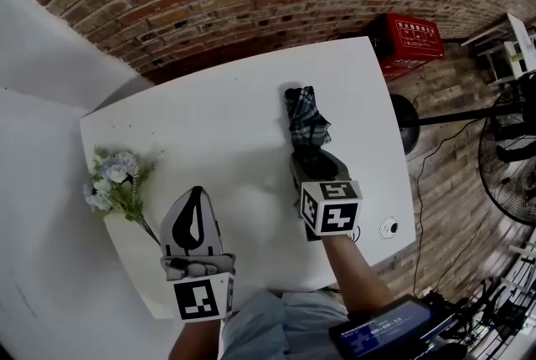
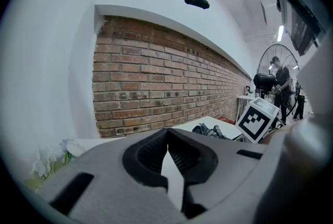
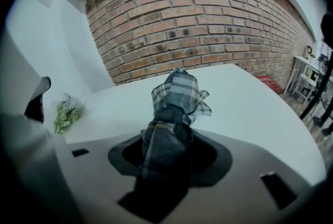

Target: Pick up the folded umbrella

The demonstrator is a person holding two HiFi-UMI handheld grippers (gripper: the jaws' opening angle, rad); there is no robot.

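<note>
The folded umbrella (image 1: 306,120), dark plaid fabric, lies on the white table (image 1: 209,115) right of centre, pointing away from me. My right gripper (image 1: 314,159) reaches it from the near side. In the right gripper view the umbrella (image 3: 177,95) fills the gap between the jaws, and the right gripper (image 3: 166,139) is shut on its near end. My left gripper (image 1: 197,192) hovers over the table's near left part, away from the umbrella. In its own view the left gripper (image 2: 166,132) is shut, tips touching, with nothing between them.
A bunch of pale artificial flowers (image 1: 113,178) lies at the table's left edge. A small white round object (image 1: 389,227) sits near the front right corner. Beyond the table are a brick wall, a red box (image 1: 410,40) and a standing fan (image 1: 511,157).
</note>
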